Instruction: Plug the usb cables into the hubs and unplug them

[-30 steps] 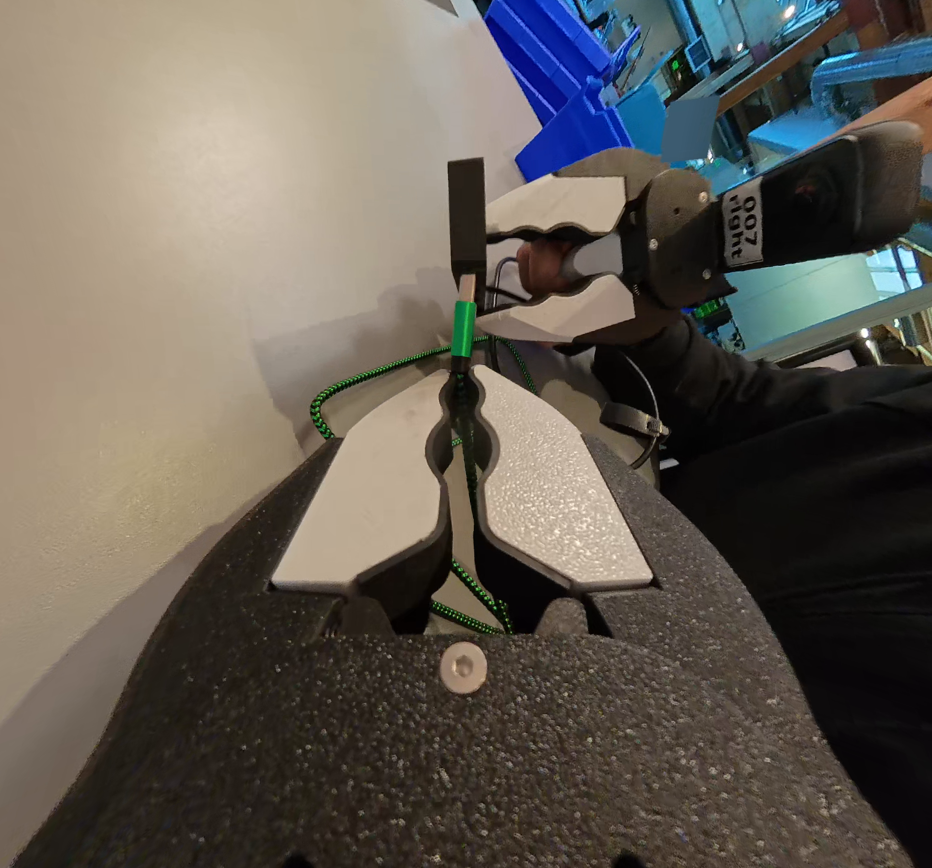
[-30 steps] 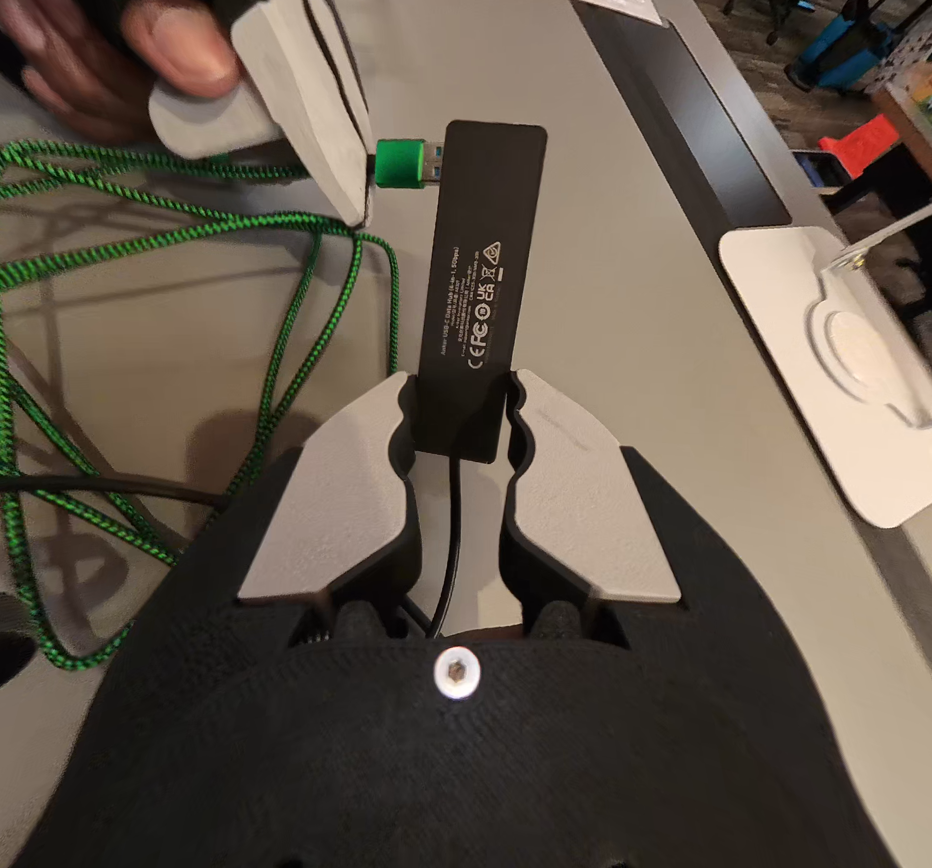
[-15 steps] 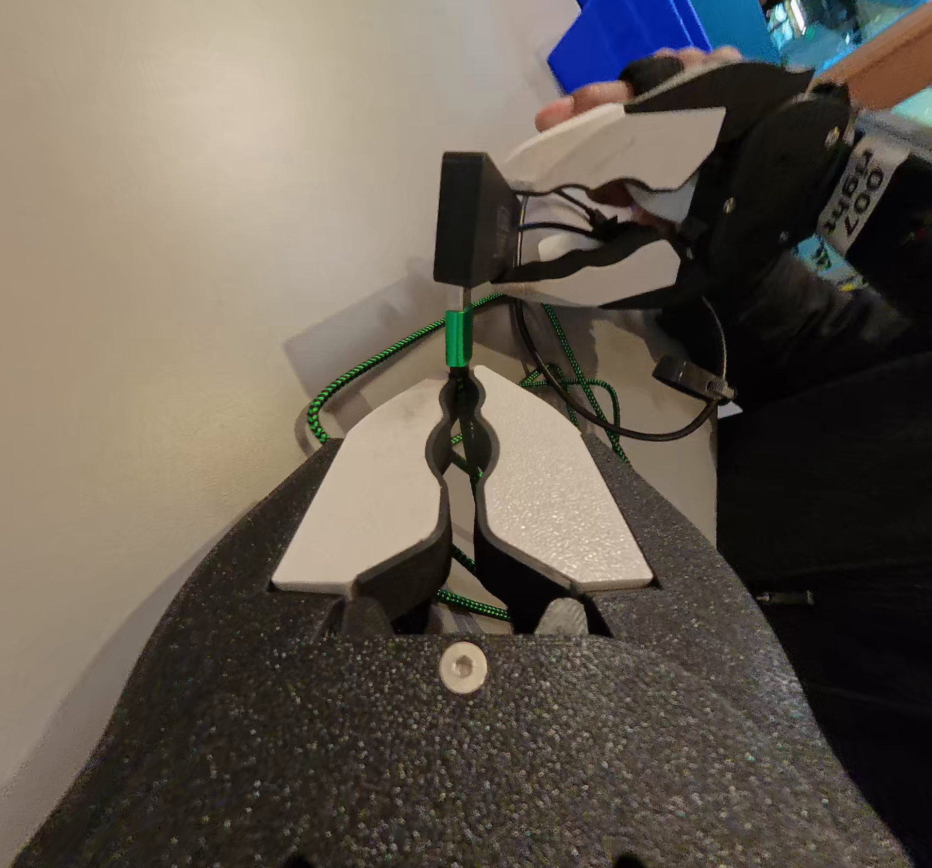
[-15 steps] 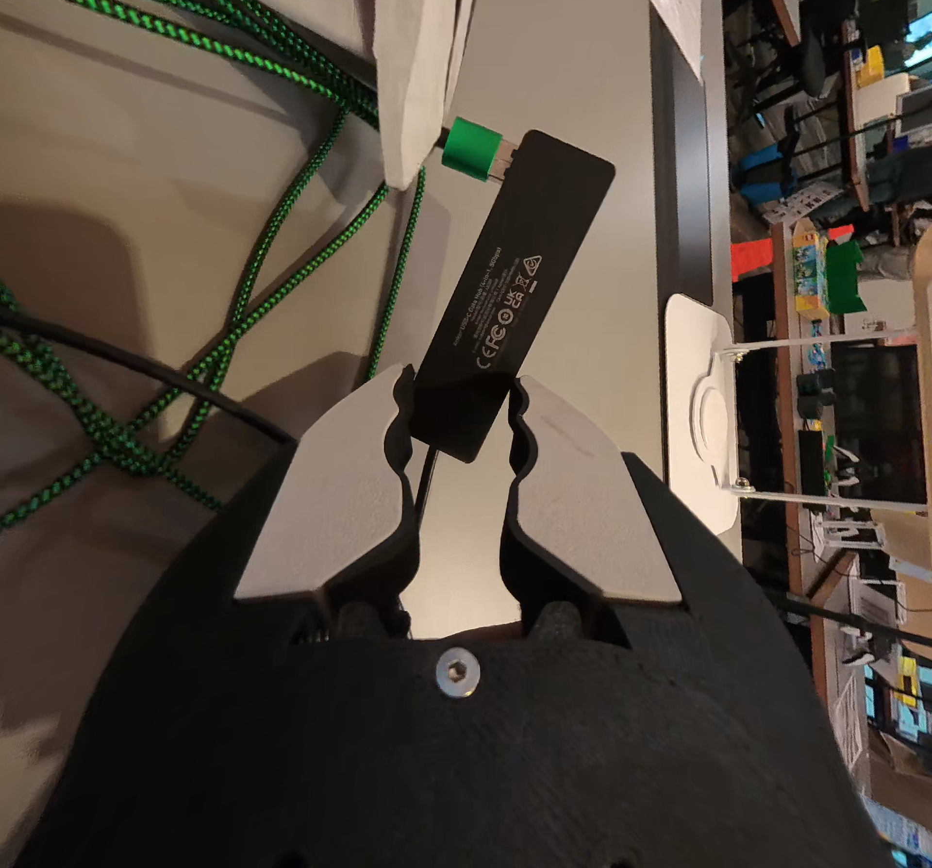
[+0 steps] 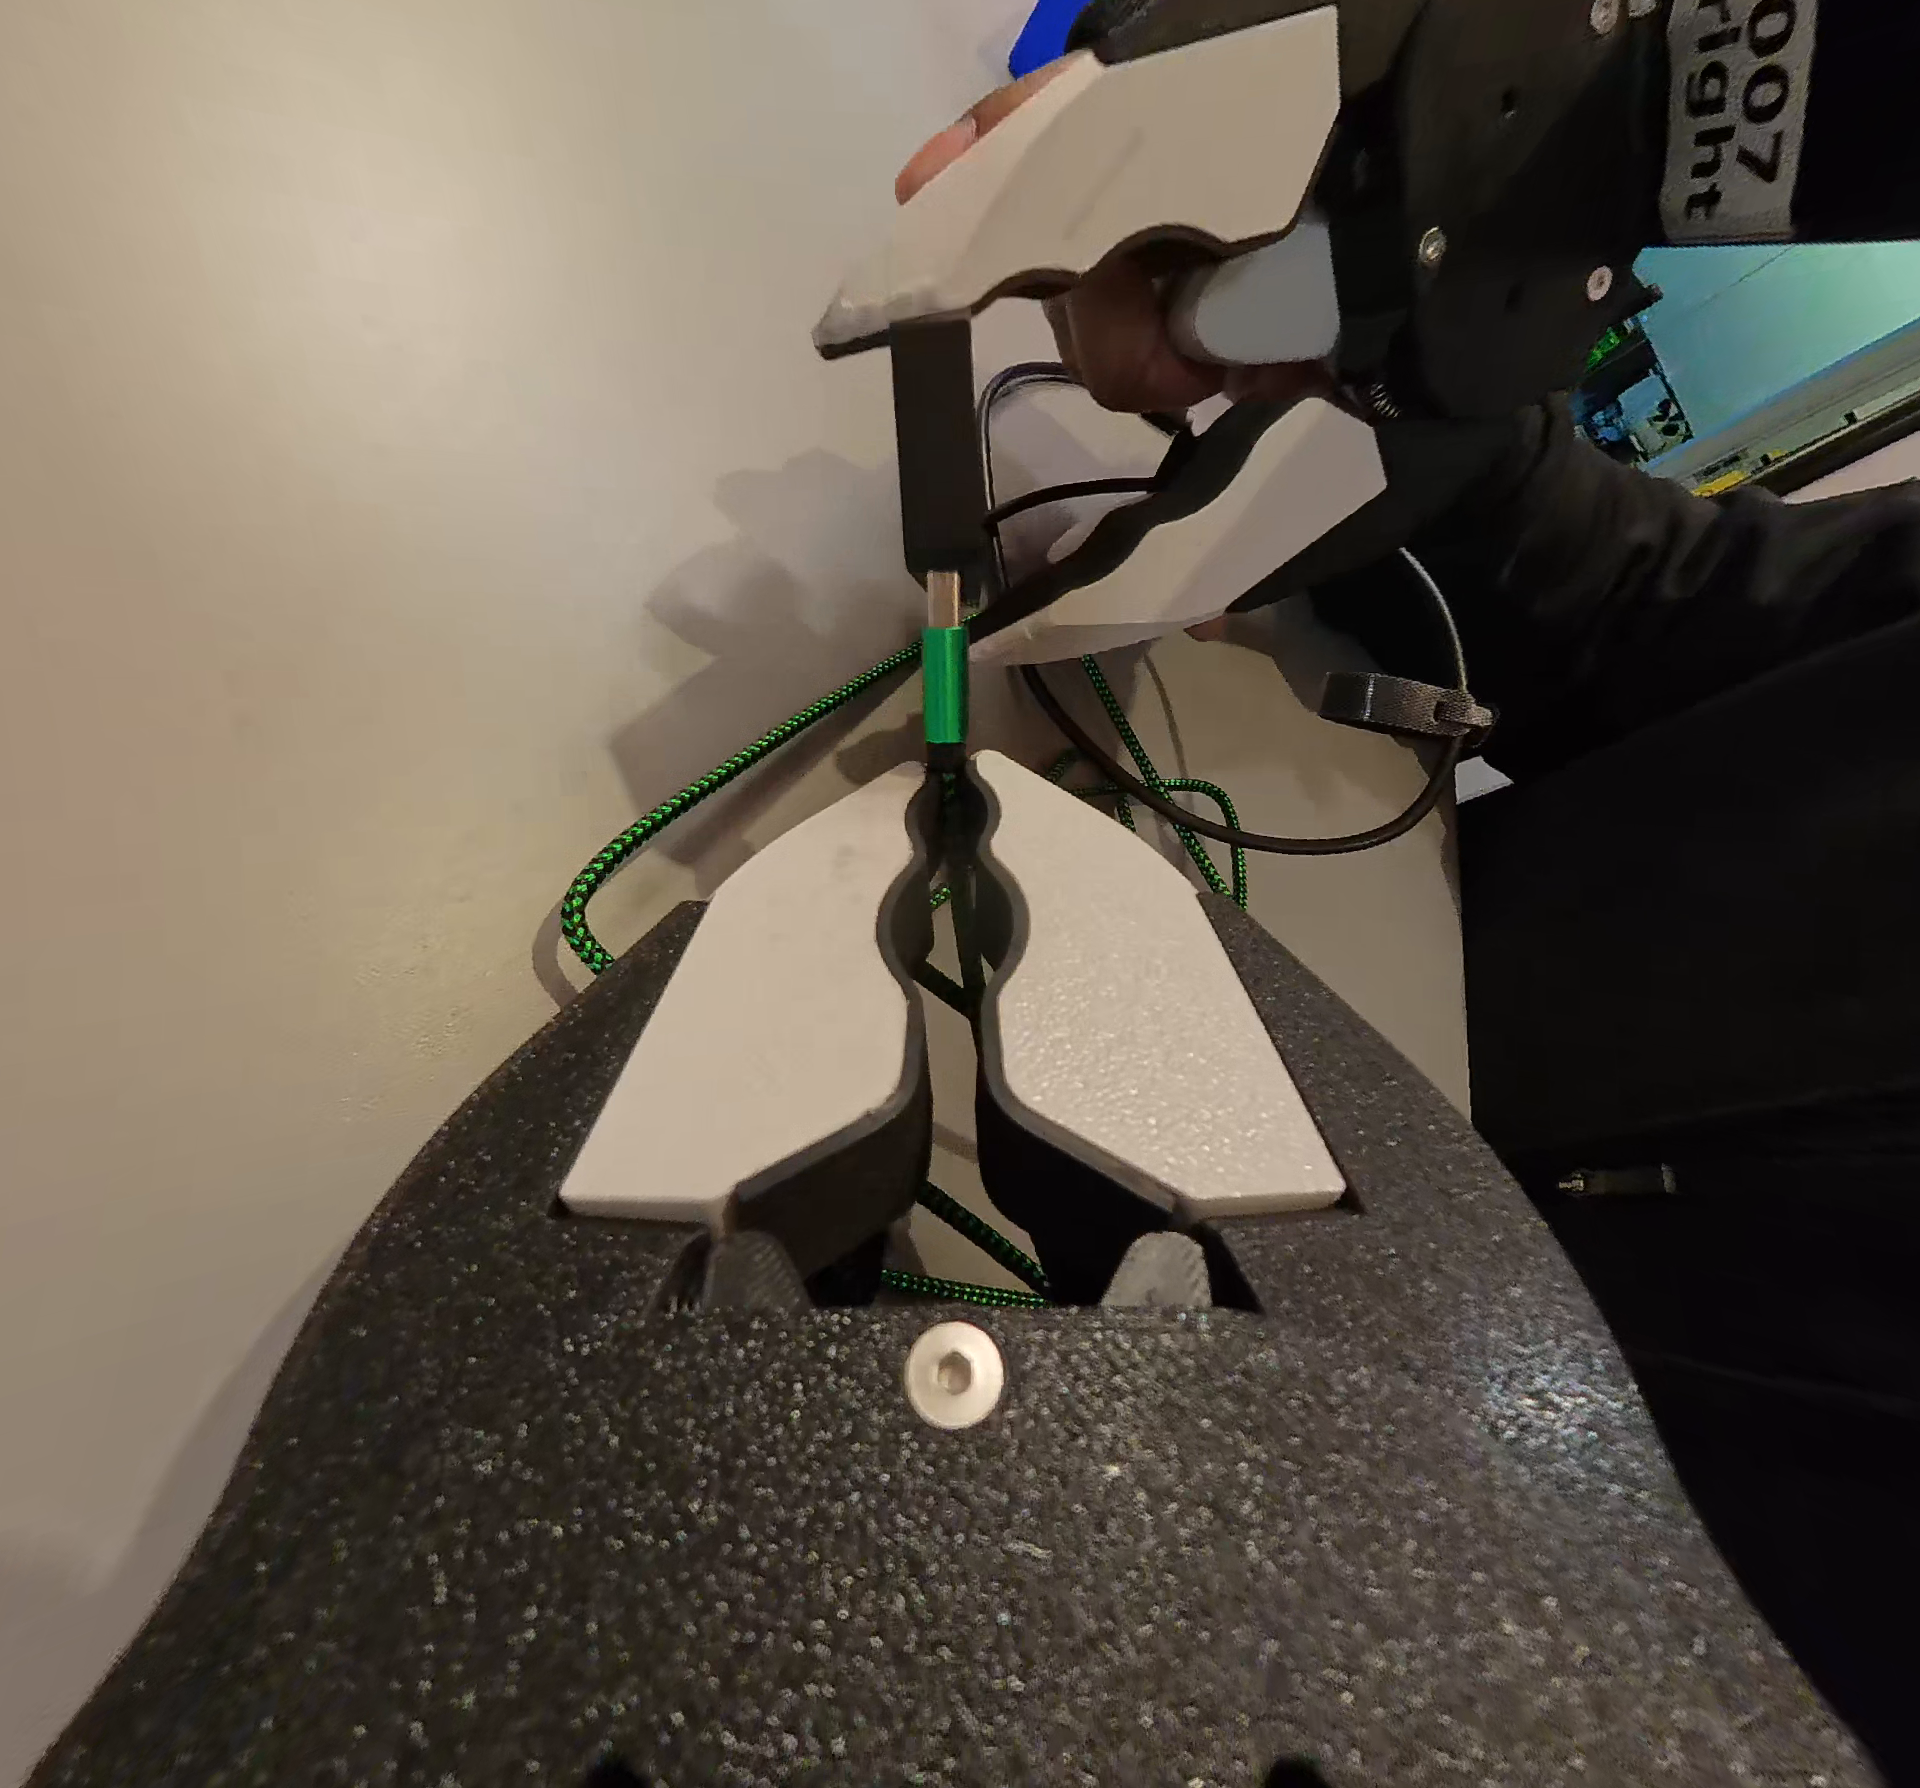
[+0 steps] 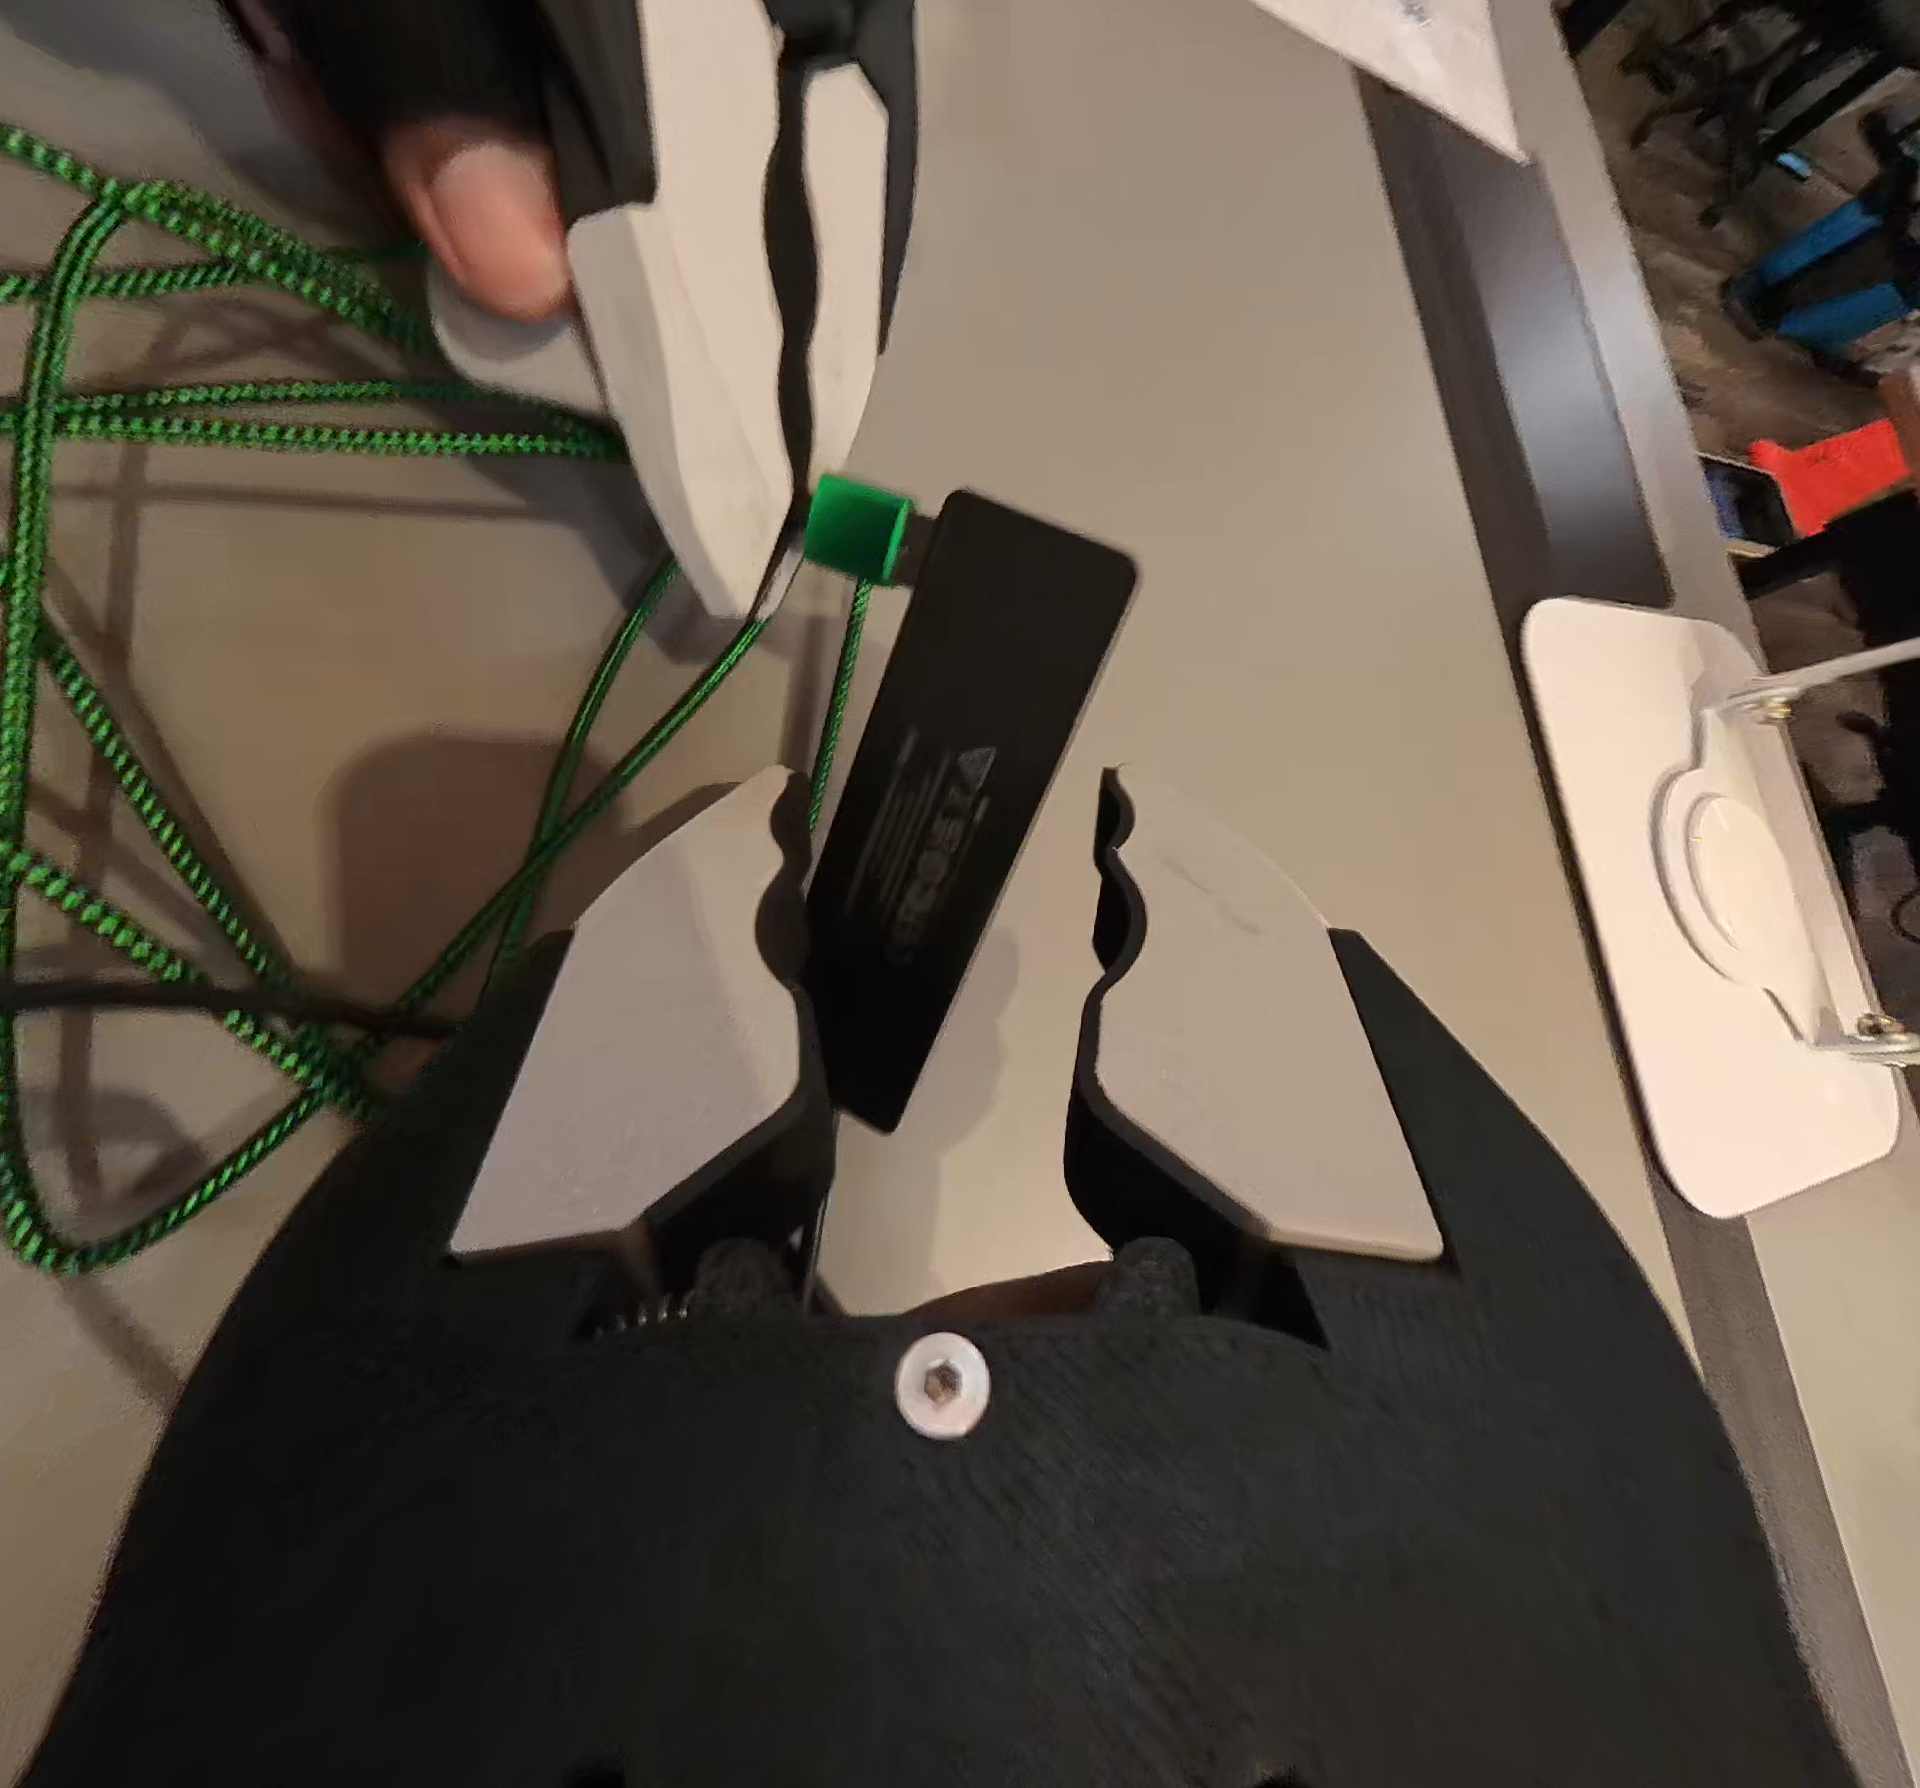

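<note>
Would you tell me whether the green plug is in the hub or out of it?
In. The green plug meets the hub's edge, with its metal tip entering the port in the left wrist view.

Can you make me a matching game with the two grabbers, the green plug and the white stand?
Things:
1. left gripper
2. right gripper
3. green plug
4. white stand

States or places:
A. open
B. at the edge of the table
C. shut on the green cable
D. metal tip in the black hub

Pairs: 1-C, 2-A, 3-D, 4-B.
</note>
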`<action>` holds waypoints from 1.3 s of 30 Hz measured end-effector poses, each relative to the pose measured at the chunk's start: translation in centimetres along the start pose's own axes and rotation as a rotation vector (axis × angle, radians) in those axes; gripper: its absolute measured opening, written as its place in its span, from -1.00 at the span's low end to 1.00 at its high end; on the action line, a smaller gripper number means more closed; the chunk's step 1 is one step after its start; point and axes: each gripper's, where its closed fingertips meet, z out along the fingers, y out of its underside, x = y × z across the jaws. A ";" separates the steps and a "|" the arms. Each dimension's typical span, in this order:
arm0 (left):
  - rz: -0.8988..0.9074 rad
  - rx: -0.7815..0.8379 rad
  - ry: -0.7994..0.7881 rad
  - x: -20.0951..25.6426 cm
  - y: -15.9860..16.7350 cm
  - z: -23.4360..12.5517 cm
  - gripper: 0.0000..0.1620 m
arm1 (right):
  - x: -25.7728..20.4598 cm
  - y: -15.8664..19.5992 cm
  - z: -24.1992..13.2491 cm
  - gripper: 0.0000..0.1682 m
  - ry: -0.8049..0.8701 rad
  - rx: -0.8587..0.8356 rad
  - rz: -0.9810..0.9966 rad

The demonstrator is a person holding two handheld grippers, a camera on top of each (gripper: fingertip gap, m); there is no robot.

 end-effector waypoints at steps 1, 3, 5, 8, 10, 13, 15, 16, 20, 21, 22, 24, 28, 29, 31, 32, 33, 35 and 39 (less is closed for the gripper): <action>0.003 -0.002 -0.003 0.0 0.0 0.1 -0.97 | 0.2 -0.3 0.1 -0.40 0.022 0.008 0.004; 0.016 -0.008 -0.006 0.2 0.1 0.2 -0.98 | 0.2 -0.8 0.2 -0.43 0.033 0.015 -0.005; 0.032 -0.021 -0.008 0.4 0.2 0.4 -0.98 | 0.0 -0.9 0.5 -0.46 0.052 0.007 -0.030; 0.055 -0.054 -0.029 0.3 0.7 0.7 -0.98 | -0.1 -0.4 0.6 -0.48 0.065 -0.028 -0.091; 0.056 -0.055 -0.018 0.6 0.7 0.9 -0.98 | -0.2 -0.3 0.3 -0.49 0.044 -0.030 -0.099; 0.054 -0.071 -0.011 0.8 0.9 1.1 -0.98 | -0.4 0.0 0.1 -0.49 0.026 -0.053 -0.127; 0.036 -0.068 -0.008 0.8 0.9 1.2 -1.00 | -0.3 0.1 0.1 -0.50 0.047 -0.082 -0.154; 0.021 -0.060 -0.006 0.8 0.9 1.2 -1.00 | -0.3 0.2 0.2 -0.50 0.062 -0.097 -0.153; 0.005 -0.044 -0.003 0.7 0.7 1.1 -1.00 | -0.6 -0.1 0.6 -0.51 0.078 -0.095 -0.146; 0.009 -0.051 -0.011 0.6 0.8 1.1 -1.00 | -0.7 0.0 0.7 -0.50 0.082 -0.104 -0.156; 0.009 -0.052 -0.013 0.6 0.9 1.1 -1.00 | -0.7 0.0 0.7 -0.50 0.083 -0.107 -0.158; 0.010 -0.055 -0.010 0.5 0.9 1.1 -1.00 | -0.7 0.0 0.8 -0.51 0.083 -0.110 -0.152; 0.011 -0.055 0.002 0.5 0.9 1.2 -0.97 | -0.8 0.1 0.8 -0.51 0.048 -0.086 -0.085; 0.016 -0.055 -0.005 0.4 0.9 1.1 -0.97 | -0.8 0.1 0.8 -0.51 0.035 -0.082 -0.069; 0.013 -0.035 -0.030 0.0 0.6 1.1 -0.97 | -0.6 0.3 1.0 -0.50 0.037 -0.082 -0.021; 0.016 -0.037 -0.037 -0.1 0.6 1.1 -0.95 | -0.6 0.4 1.1 -0.50 0.029 -0.084 0.006; 0.020 -0.036 -0.047 -0.2 0.6 1.1 -0.95 | -0.6 0.5 1.1 -0.50 0.018 -0.088 0.032; 0.021 -0.019 -0.074 -0.6 0.3 1.0 -0.89 | -0.7 1.2 1.2 -0.51 -0.008 -0.117 0.086; 0.058 0.028 -0.128 -1.3 -0.5 0.3 -0.78 | -0.4 2.8 1.4 -0.51 -0.034 -0.163 0.175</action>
